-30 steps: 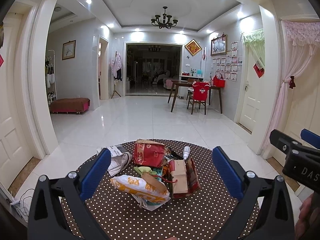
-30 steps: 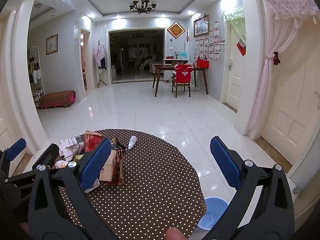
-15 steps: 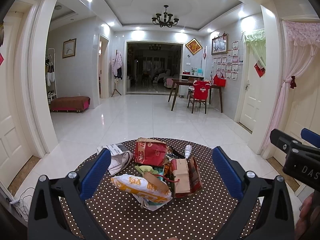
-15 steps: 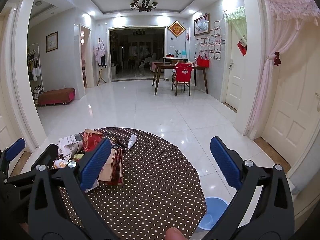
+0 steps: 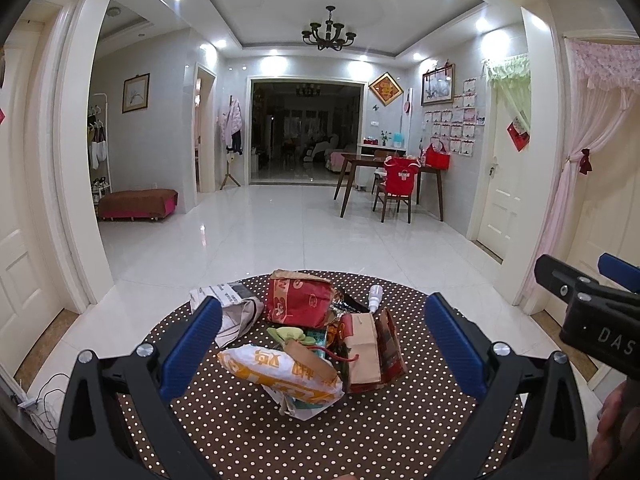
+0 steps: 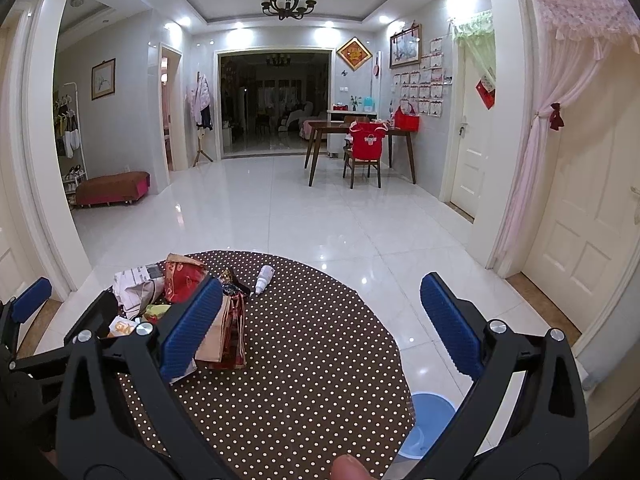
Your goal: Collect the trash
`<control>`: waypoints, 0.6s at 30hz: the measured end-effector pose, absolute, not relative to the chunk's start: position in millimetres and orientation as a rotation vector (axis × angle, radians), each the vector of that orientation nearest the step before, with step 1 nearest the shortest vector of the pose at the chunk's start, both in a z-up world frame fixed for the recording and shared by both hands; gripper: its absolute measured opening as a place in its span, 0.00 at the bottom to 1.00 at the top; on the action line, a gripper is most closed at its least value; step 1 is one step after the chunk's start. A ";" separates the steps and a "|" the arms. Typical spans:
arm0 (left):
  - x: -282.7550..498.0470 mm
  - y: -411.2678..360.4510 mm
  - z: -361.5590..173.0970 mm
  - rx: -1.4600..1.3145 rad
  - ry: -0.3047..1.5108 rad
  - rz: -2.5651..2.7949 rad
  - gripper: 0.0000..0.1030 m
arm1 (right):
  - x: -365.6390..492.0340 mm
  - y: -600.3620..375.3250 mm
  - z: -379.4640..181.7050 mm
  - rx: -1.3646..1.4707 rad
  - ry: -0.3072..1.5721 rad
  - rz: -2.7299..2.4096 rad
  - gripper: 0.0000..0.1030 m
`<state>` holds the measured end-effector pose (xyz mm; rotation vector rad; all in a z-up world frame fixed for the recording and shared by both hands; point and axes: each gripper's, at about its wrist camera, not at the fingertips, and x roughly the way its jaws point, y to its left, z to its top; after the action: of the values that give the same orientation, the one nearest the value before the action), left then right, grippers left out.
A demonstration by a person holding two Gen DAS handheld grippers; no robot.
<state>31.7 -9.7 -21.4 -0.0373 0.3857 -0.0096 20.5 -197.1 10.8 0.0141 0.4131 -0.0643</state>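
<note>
The letters "DAS" read in white on the black body of the right gripper (image 5: 600,292) at the right edge of the left wrist view; the white-and-orange bag (image 5: 280,376) carries orange characters too blurred to read. On the round polka-dot counter (image 5: 360,440) the trash sits in one pile: one red paper bag (image 5: 300,300) at the far side, one brown-and-red paper bag (image 5: 372,348) on the right, one crumpled newspaper (image 5: 236,308) on the left, one small white bottle (image 5: 375,296) lying far right. The left gripper (image 5: 324,356) hovers near the pile, jaws wide apart, gripping nothing. The right gripper's jaws also stand wide, empty, over bare counter right of the pile. One blue bin (image 6: 428,424) stands on the floor just beside the counter's near right edge.
</note>
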 end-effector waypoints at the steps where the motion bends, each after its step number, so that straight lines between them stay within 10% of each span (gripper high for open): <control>1: 32.4 -8.6 -23.8 -0.036 0.391 -0.005 0.96 | 22.6 -196.9 9.5 0.014 0.419 -0.062 0.94; 18: 59.4 51.9 -102.5 -0.061 0.591 0.123 0.96 | 109.2 -154.8 -92.0 0.005 0.711 0.098 0.94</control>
<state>59.4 51.9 -102.5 -0.0611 0.5913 0.1228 109.2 -154.8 -92.0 0.0048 0.7113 0.0976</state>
